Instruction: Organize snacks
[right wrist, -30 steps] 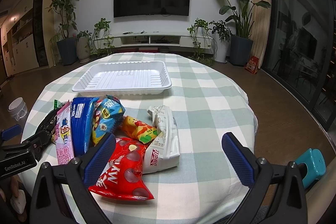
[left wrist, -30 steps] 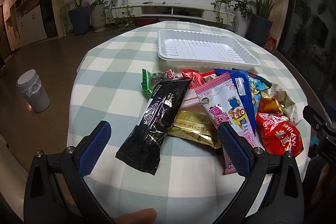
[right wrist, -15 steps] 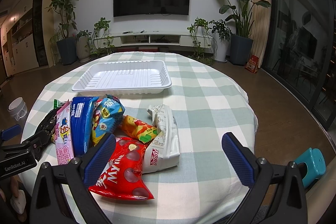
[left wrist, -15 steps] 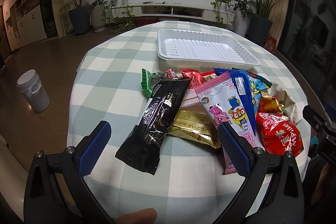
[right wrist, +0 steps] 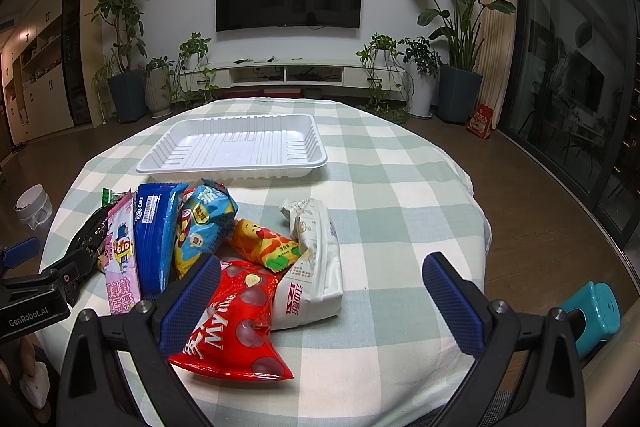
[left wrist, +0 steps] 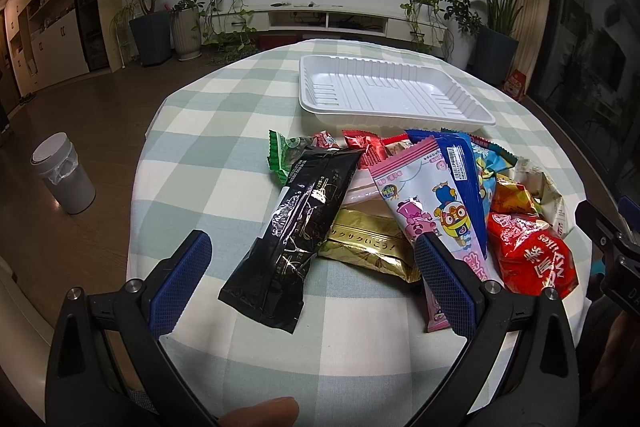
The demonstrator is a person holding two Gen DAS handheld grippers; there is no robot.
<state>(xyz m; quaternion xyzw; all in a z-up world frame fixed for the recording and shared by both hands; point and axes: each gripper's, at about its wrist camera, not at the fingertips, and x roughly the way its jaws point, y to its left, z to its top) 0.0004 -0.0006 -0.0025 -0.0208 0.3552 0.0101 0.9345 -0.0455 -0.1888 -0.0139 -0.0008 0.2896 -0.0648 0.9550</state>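
Observation:
A pile of snack packets lies on the round checked table in front of an empty white tray (left wrist: 472, 107), also in the right wrist view (right wrist: 236, 169). The pile holds a long black packet (left wrist: 296, 235), a gold packet (left wrist: 368, 251), a pink cartoon packet (left wrist: 424, 203), a blue packet (right wrist: 154, 231), a red bag (right wrist: 236, 331) and a white bag (right wrist: 316, 267). My left gripper (left wrist: 312, 275) is open and empty, just short of the black packet. My right gripper (right wrist: 320, 297) is open and empty, over the near edge beside the red bag.
The table edge curves close on all sides. A grey bin (left wrist: 64, 179) stands on the floor to the left and a teal stool (right wrist: 592, 311) to the right. Plants, a TV and a low cabinet line the far wall.

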